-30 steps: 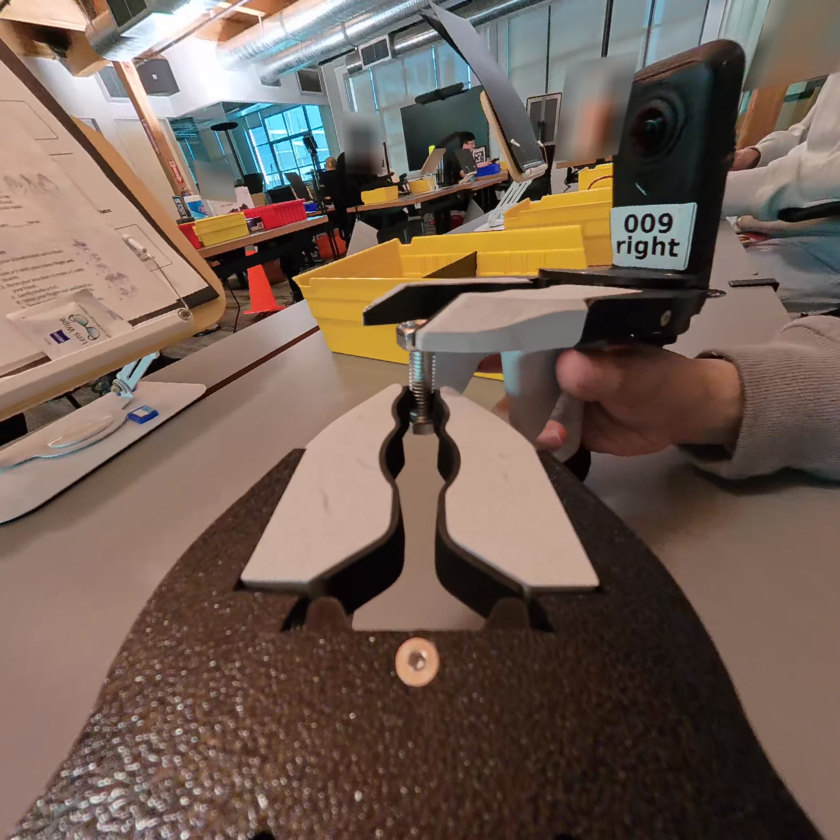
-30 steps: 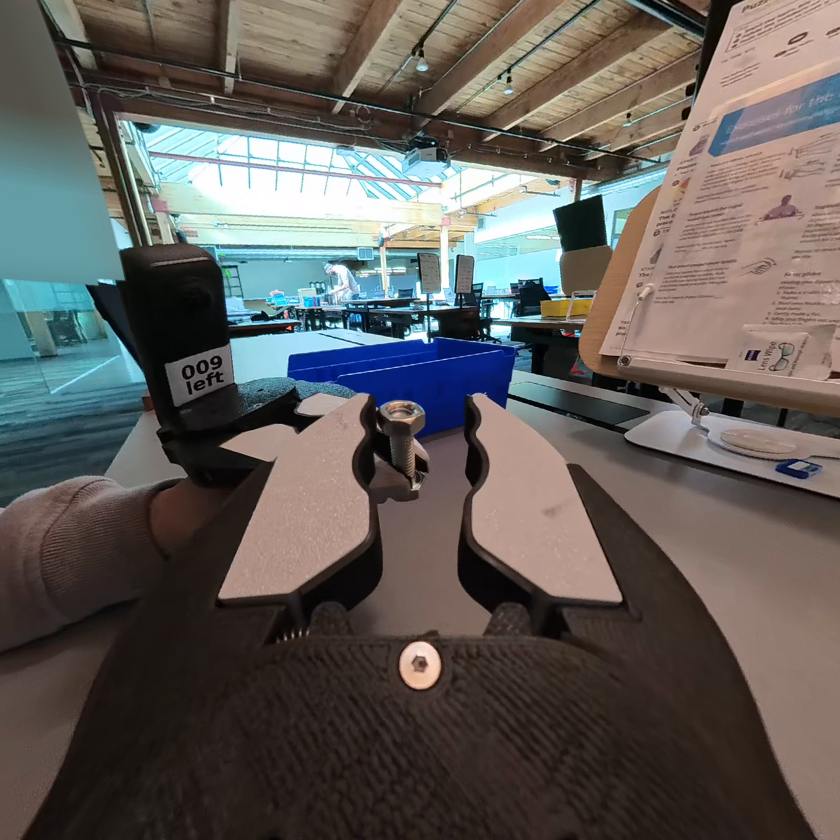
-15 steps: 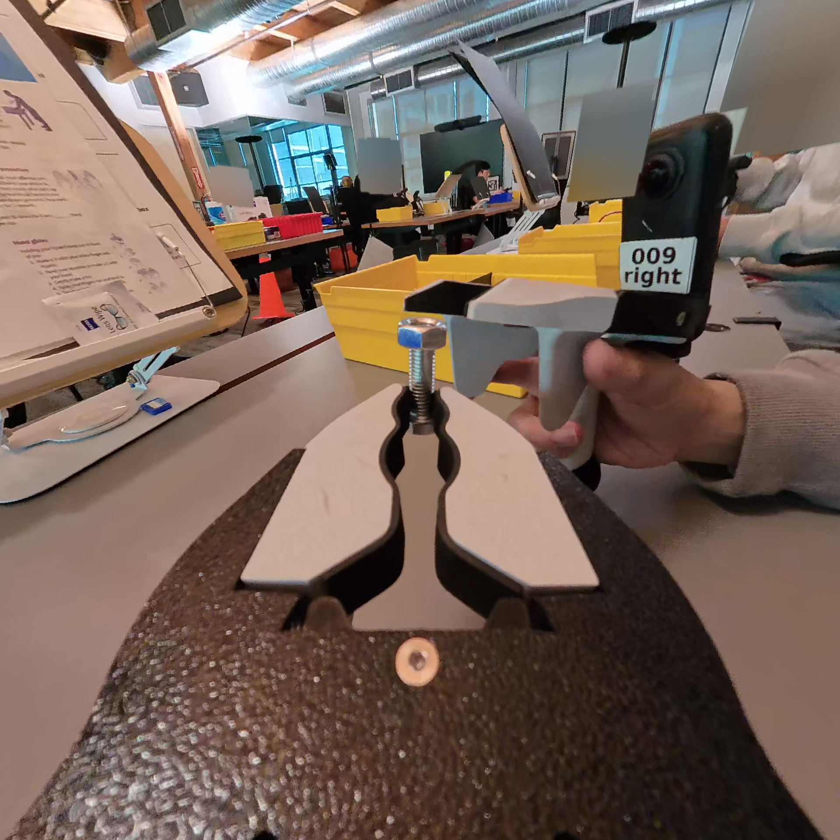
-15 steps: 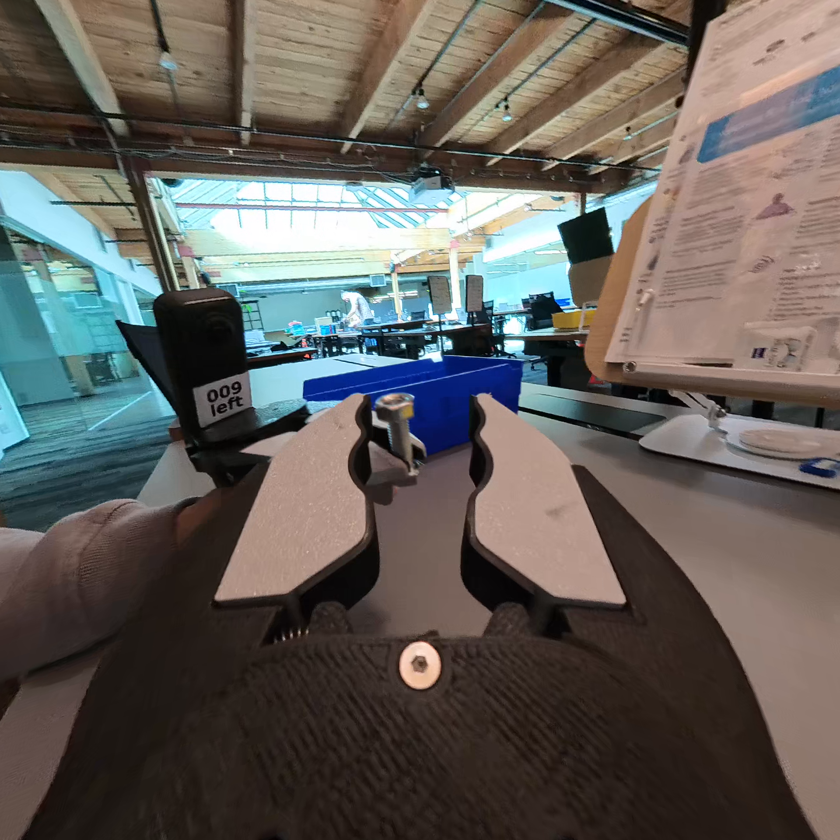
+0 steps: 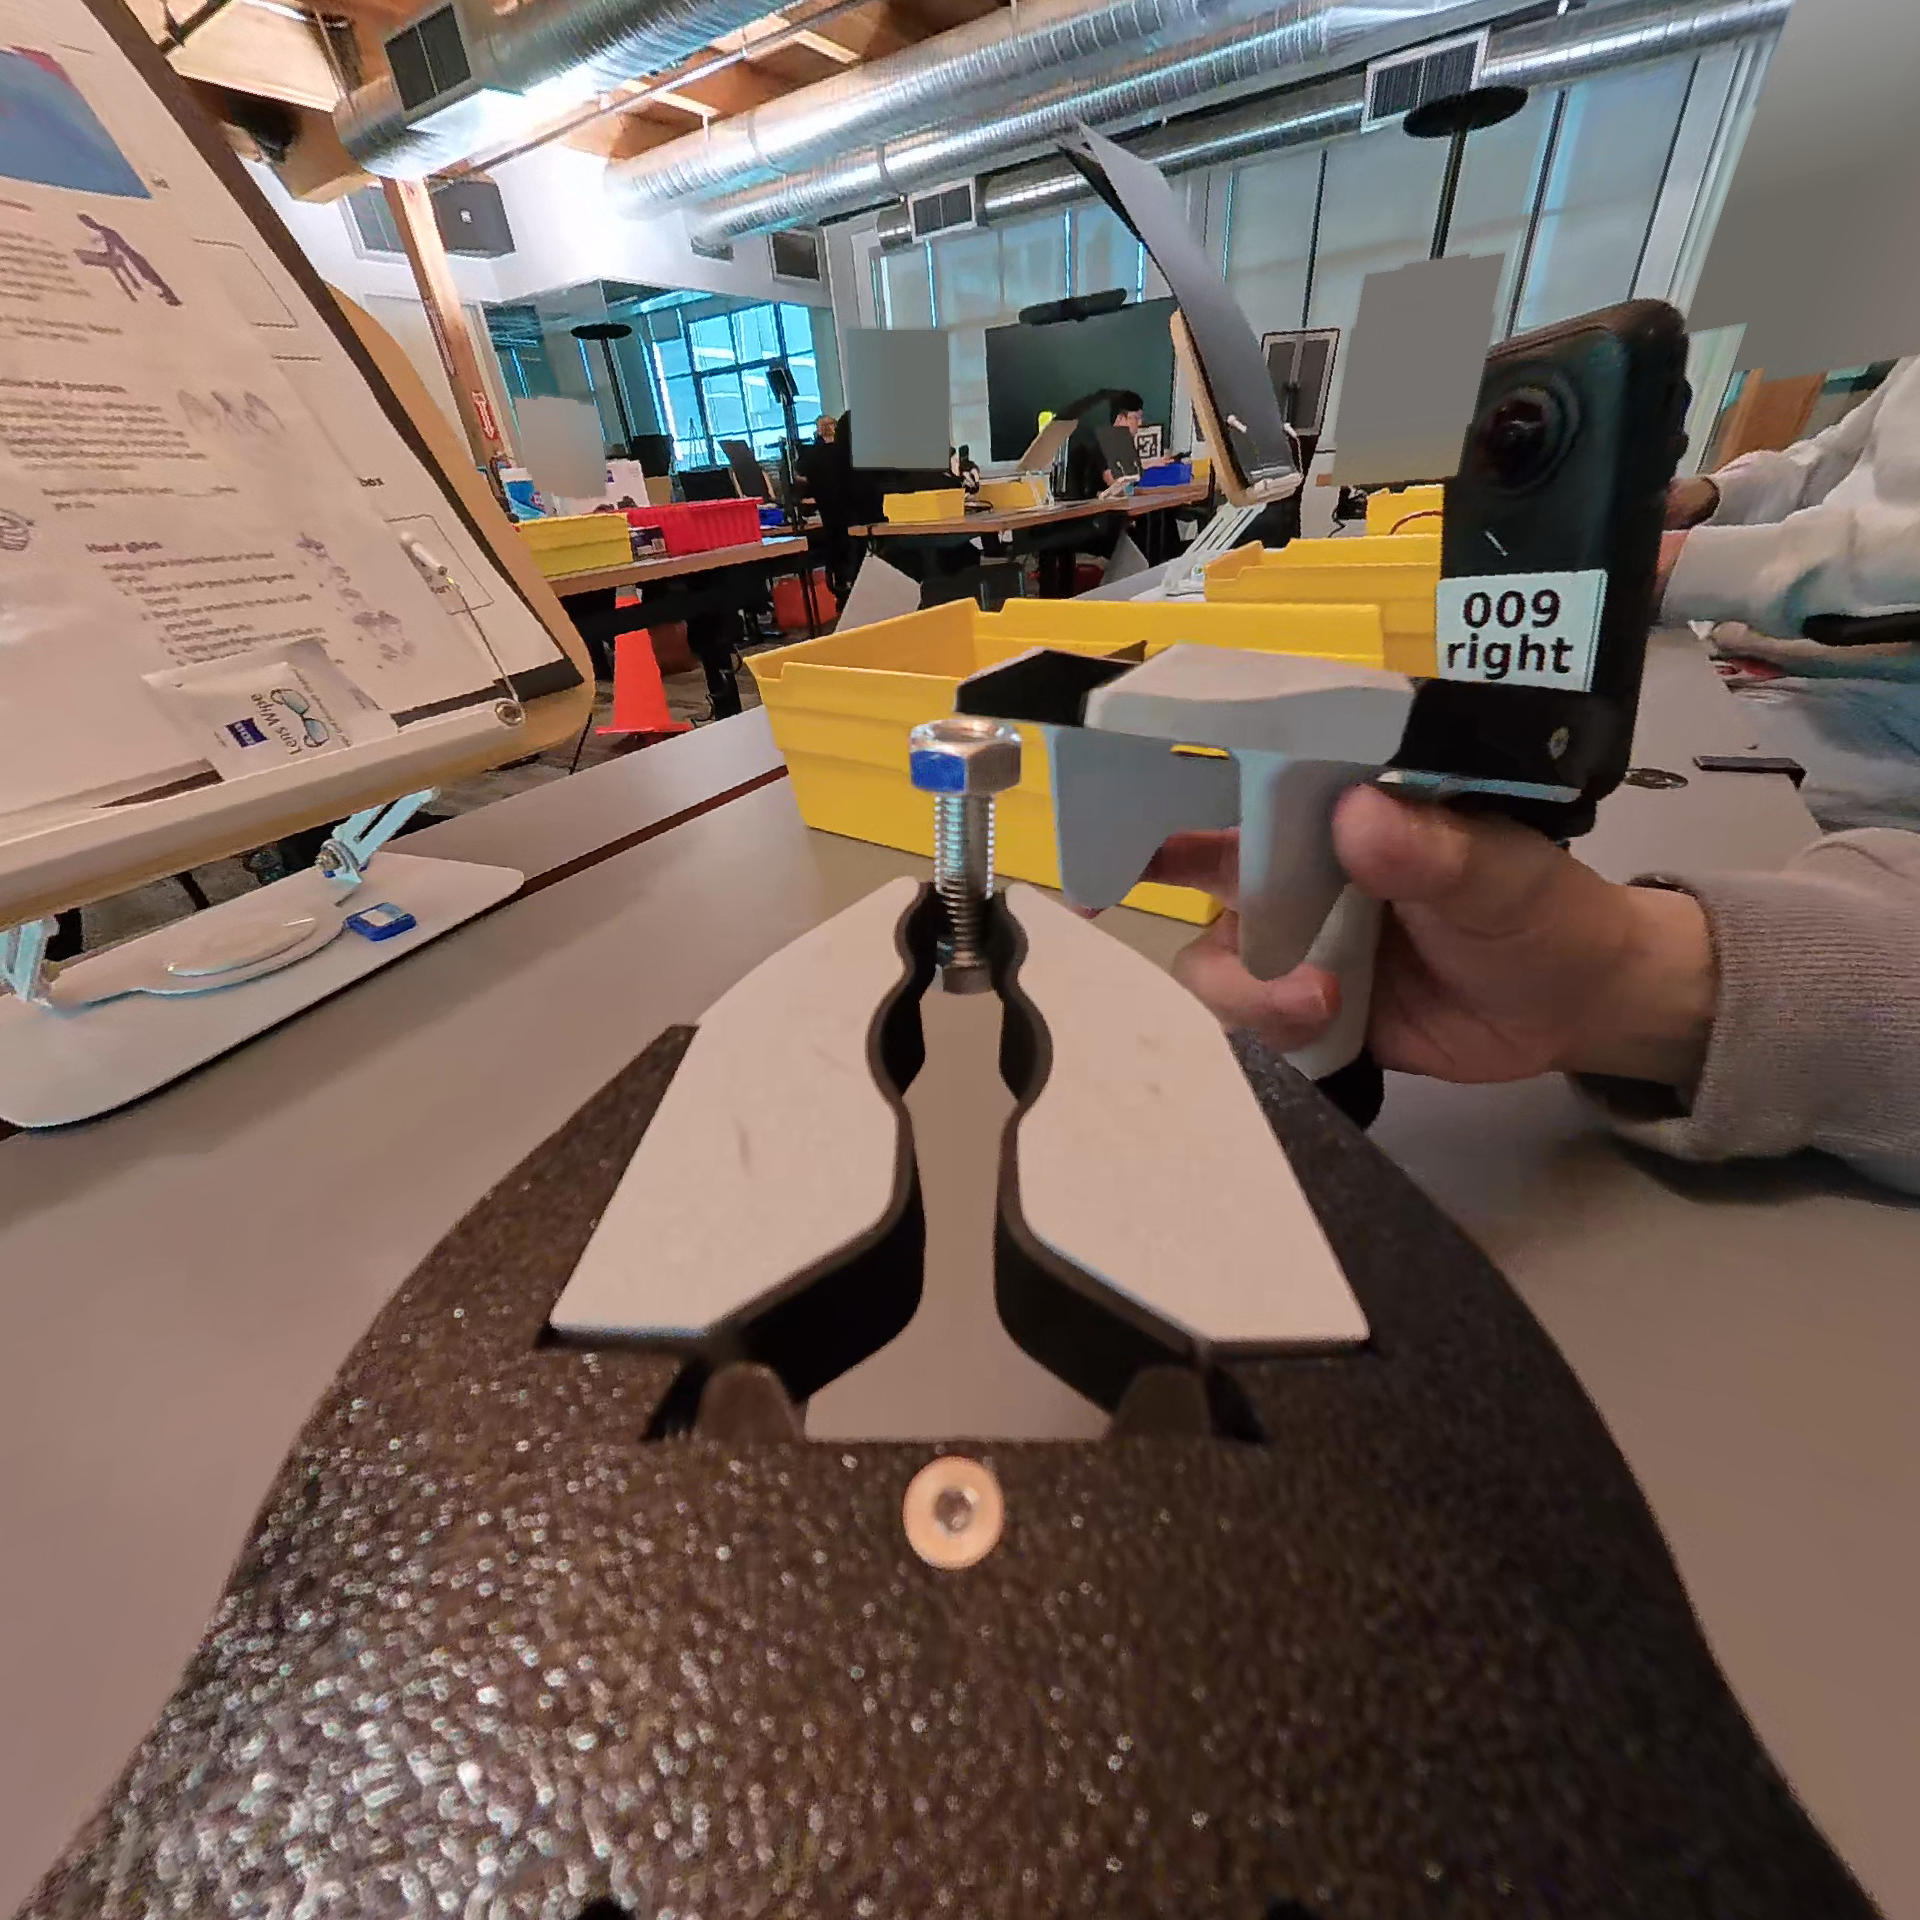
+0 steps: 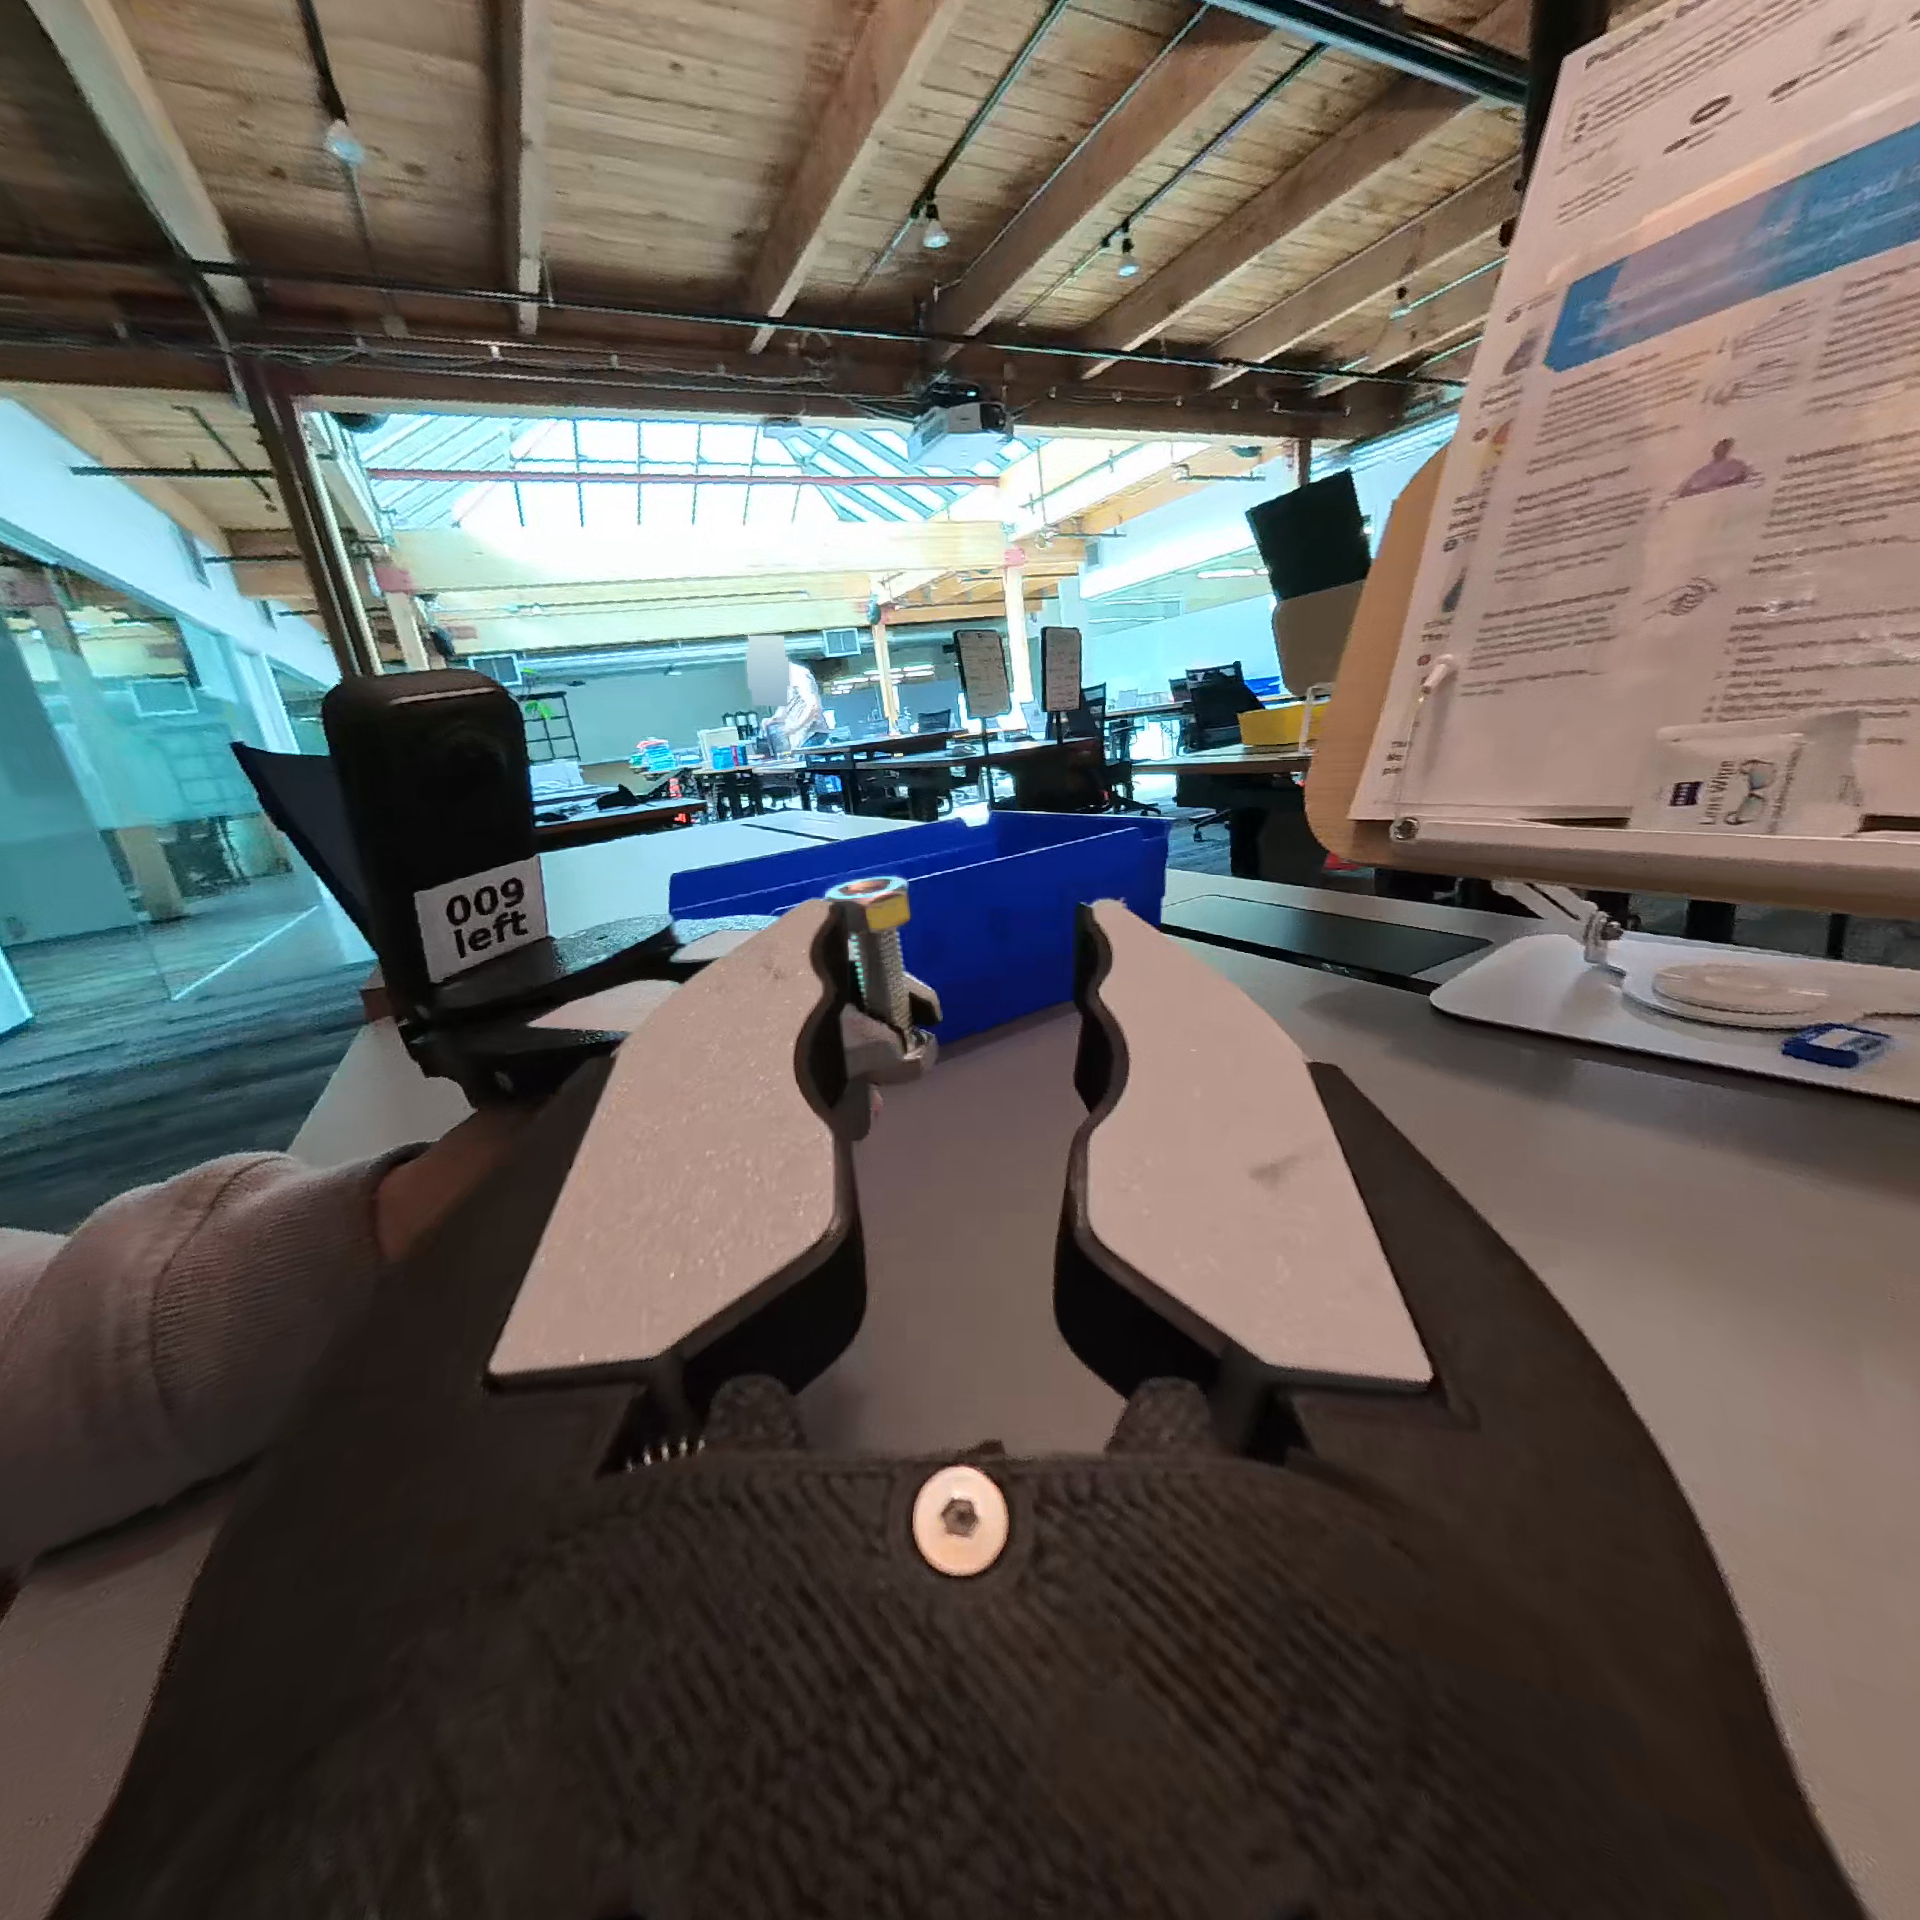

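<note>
We are holding a silver bolt upright in the left gripper: its two grey fingertips are nearly closed and are pressing on the lower end of the threaded shaft from both sides. A hex nut is sitting at the top of the bolt, well above the fingertips. The right gripper is standing wide open and is holding nothing. In the right wrist view the bolt is showing in the gap close to the left finger; we cannot tell if that finger is touching it, and the other finger is well apart from it. The grey table is lying under both grippers. A yellow bin is standing behind the bolt in the left wrist view, a blue bin behind it in the right wrist view. A document stand with printed pages is standing on the table beside the left gripper.
</note>
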### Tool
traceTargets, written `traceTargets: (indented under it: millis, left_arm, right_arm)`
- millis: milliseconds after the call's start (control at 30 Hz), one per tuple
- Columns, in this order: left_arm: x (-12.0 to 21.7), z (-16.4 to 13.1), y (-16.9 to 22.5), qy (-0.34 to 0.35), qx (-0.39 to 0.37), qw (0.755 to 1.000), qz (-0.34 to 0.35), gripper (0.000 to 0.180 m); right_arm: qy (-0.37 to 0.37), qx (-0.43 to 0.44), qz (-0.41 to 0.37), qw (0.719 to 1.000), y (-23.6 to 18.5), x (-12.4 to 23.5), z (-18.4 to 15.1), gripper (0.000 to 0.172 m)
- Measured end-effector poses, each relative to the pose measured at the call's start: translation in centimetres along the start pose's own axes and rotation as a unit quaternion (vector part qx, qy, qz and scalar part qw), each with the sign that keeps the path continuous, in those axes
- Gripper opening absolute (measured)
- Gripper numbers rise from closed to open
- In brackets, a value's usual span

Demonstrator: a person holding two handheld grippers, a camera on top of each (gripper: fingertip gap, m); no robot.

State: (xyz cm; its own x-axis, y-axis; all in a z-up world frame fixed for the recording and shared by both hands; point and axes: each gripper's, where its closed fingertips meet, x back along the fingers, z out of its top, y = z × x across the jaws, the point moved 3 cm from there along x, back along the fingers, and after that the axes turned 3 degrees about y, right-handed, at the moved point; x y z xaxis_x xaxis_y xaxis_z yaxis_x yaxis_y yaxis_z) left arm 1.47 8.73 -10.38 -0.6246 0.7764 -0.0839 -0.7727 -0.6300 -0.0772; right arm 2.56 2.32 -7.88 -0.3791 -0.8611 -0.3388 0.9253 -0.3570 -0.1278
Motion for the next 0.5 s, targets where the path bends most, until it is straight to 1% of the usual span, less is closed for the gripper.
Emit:
traceTargets:
  millis: [133, 233, 367, 433, 500]
  left_arm:
    - [-0.3, -0.3, 0.5, -0.016, -0.028, 0.999, -0.002, 0.009]
    - [-0.5, -0.5, 0.8, -0.028, -0.047, 0.999, -0.003, 0.009]
    - [-0.6, -0.5, 0.8, -0.028, -0.046, 0.999, -0.003, 0.009]
    - [-0.5, -0.5, 0.7, -0.028, -0.044, 0.999, 0.000, 0.009]
    - [-0.5, -0.5, 0.7, -0.023, -0.038, 0.999, -0.004, 0.009]
  right_arm:
    - [-0.013, 0.026, 0.015, 0.999, -1.3, -0.6, -0.5, 0.041]
    - [-0.018, 0.032, 0.014, 0.999, -1.6, -0.8, -0.7, 0.036]
    - [-0.029, 0.036, 0.004, 0.999, -1.4, -0.8, -1.0, 0.027]
    - [-0.028, 0.041, 0.008, 0.999, -1.4, -0.8, -0.9, 0.018]
    - [-0.026, 0.048, 0.013, 0.998, -1.5, -0.8, -0.8, 0.017]
